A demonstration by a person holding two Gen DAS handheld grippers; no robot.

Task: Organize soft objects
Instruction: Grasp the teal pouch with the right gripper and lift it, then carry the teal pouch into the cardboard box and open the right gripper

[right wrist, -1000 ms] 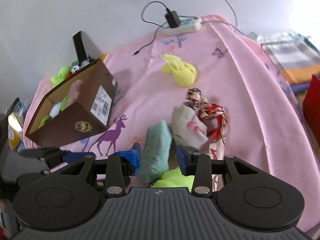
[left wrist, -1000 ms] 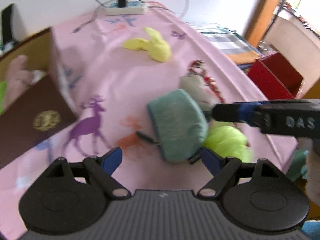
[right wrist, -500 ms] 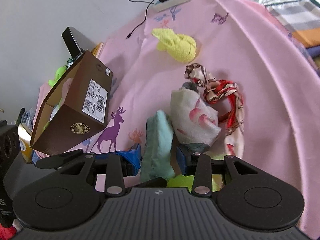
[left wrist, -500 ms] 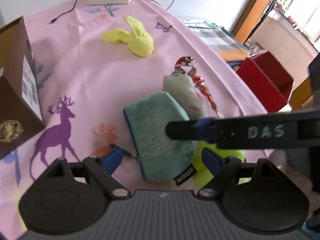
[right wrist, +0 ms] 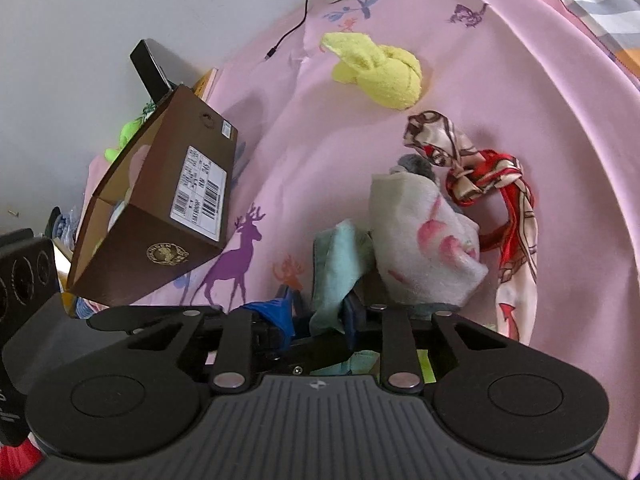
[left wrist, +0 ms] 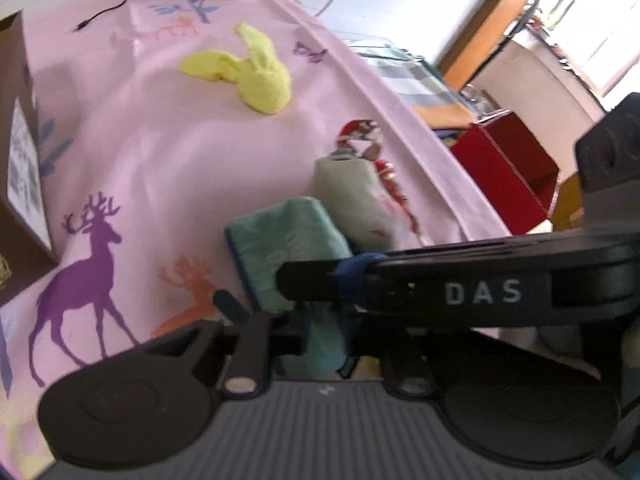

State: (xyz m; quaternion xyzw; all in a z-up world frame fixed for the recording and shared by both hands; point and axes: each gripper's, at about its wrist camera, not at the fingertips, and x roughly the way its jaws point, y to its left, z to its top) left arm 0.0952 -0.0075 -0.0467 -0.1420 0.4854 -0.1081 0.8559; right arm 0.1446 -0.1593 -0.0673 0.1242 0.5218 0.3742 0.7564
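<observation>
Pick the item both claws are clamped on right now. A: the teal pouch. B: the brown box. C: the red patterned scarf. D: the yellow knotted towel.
A: the left claw and the right claw have both just closed, and the teal pouch is pinched between the fingers of each, while the towel, scarf and box lie untouched.

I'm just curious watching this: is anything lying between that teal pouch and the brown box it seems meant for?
Nothing visible does. Both hand-held grippers have just closed on the teal pouch, and only bare pink cloth with deer prints lies between it and the brown box. The white towel sits on the far side.
</observation>
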